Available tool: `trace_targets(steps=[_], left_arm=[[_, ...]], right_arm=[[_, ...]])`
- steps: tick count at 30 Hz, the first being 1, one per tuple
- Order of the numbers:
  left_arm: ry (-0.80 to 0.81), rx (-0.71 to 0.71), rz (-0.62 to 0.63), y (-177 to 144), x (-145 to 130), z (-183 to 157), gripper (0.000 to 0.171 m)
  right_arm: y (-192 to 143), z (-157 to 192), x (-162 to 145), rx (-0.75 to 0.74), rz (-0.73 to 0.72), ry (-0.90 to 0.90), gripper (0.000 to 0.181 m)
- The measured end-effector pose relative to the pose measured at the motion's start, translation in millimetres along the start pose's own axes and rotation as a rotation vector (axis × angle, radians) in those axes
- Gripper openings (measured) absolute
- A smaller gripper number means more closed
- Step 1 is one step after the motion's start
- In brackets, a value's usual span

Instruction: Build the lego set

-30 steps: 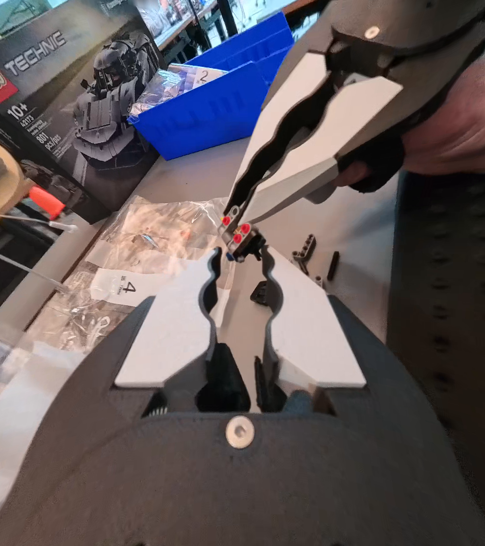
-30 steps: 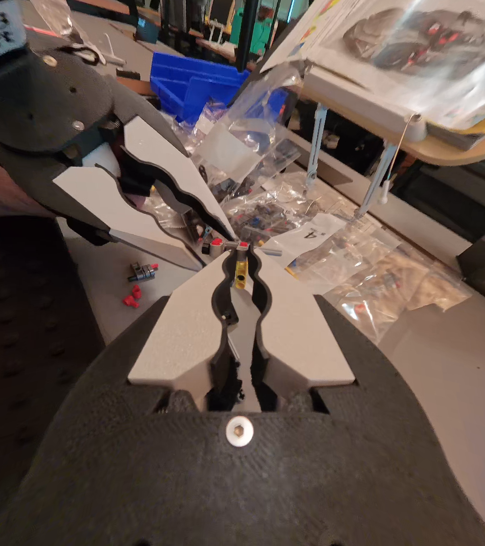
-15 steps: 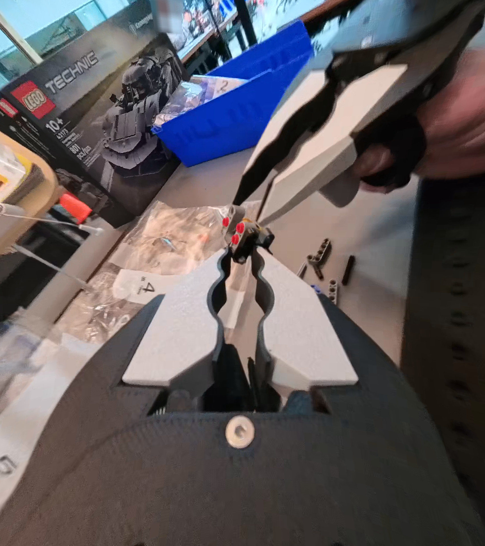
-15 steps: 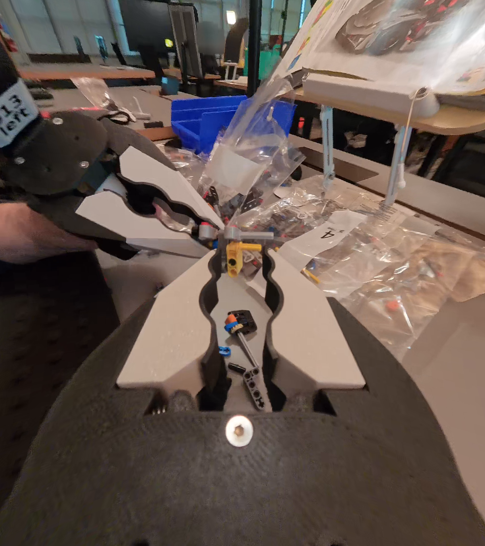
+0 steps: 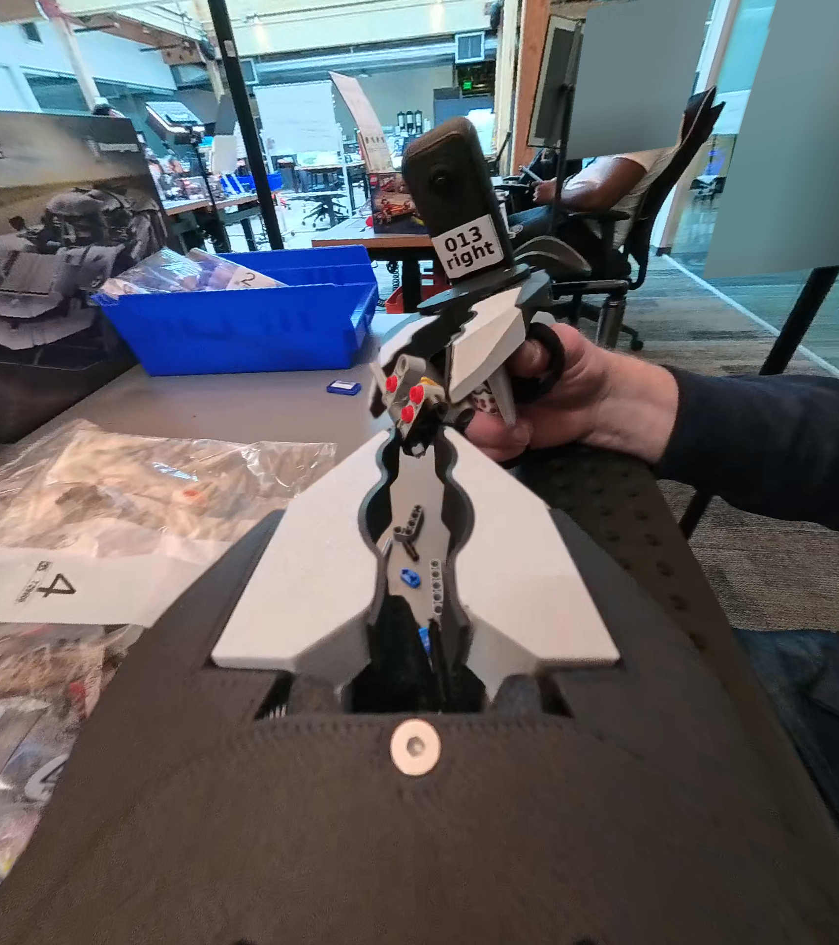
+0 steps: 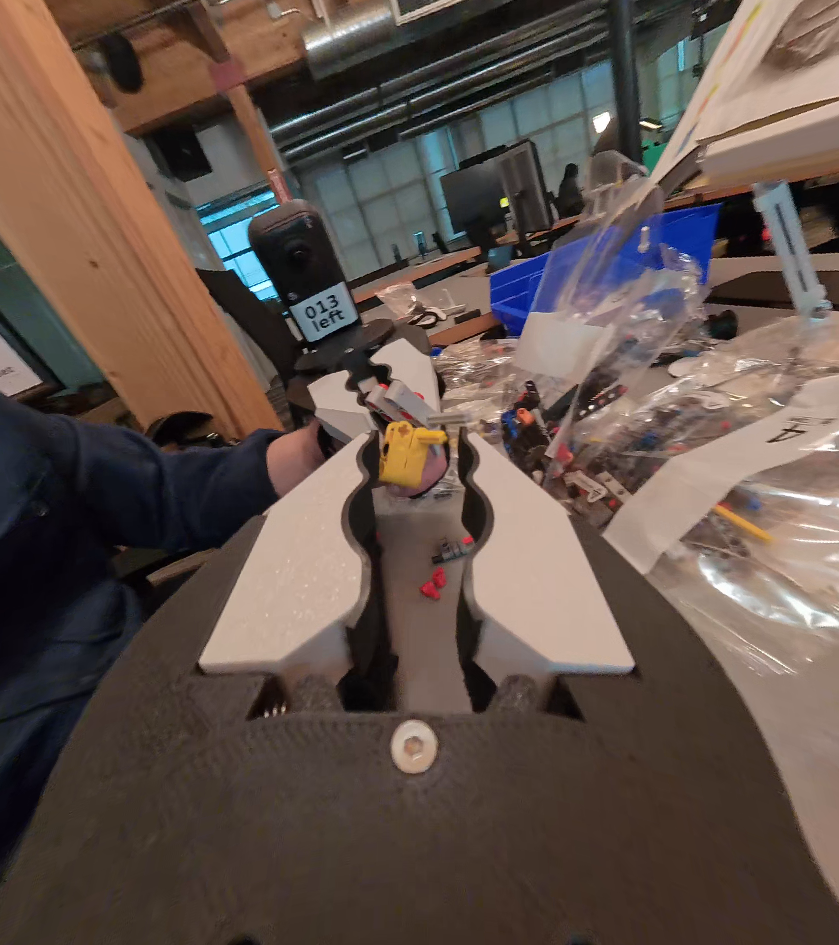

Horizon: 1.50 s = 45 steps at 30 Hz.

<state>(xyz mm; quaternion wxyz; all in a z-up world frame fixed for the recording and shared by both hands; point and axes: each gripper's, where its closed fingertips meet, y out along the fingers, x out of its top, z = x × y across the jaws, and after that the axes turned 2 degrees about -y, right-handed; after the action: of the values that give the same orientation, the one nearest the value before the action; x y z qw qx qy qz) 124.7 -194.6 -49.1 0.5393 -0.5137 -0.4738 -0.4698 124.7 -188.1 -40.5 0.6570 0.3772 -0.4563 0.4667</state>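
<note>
Small lego assembly (image 5: 409,404) held in air above table (image 5: 233,404), pinched at tips of both: left hand-held gripper (image 5: 413,444), right hand-held gripper (image 6: 409,450) narrowed on yellow end. Judgement: keep both squeezes steady, press straight, no twisting or pins pop.

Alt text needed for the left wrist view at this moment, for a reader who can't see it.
The left gripper and the right gripper, held in a hand, both pinch a small grey Lego assembly with red pins above a grey table. Bagged parts lie at left, loose pieces below, a blue bin behind.
</note>
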Motion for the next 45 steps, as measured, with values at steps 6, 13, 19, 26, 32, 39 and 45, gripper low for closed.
trace_targets(steps=[6,13,19,26,32,39,45], left_arm=[[0.018,0.020,0.010,1.5,-2.1,2.2,0.013],[0.204,0.197,0.084,3.1,-6.9,15.8,0.026],[0.389,0.298,0.151,4.3,-9.5,17.9,0.019],[0.488,0.362,0.189,3.7,-10.4,20.6,0.014],[0.564,0.389,0.236,6.3,-12.4,18.5,0.013],[0.615,0.397,0.257,7.3,-11.5,16.0,0.011],[0.724,0.496,0.298,7.9,-10.3,22.1,0.028]], right_arm=[[0.1,1.8,-2.5,-0.004,0.023,-0.010,0.019],[-4.5,-8.0,-1.5,-0.104,0.035,-0.079,0.014],[-2.5,-9.3,-5.8,-0.120,0.062,-0.096,0.014],[-1.3,-9.6,-5.6,-0.101,0.045,-0.062,0.014],[-0.9,-9.4,-8.0,-0.098,0.068,-0.049,0.014],[-4.1,-6.6,-4.9,-0.072,0.054,-0.018,0.013],[-4.4,-12.7,-6.8,-0.067,0.046,0.054,0.013]])
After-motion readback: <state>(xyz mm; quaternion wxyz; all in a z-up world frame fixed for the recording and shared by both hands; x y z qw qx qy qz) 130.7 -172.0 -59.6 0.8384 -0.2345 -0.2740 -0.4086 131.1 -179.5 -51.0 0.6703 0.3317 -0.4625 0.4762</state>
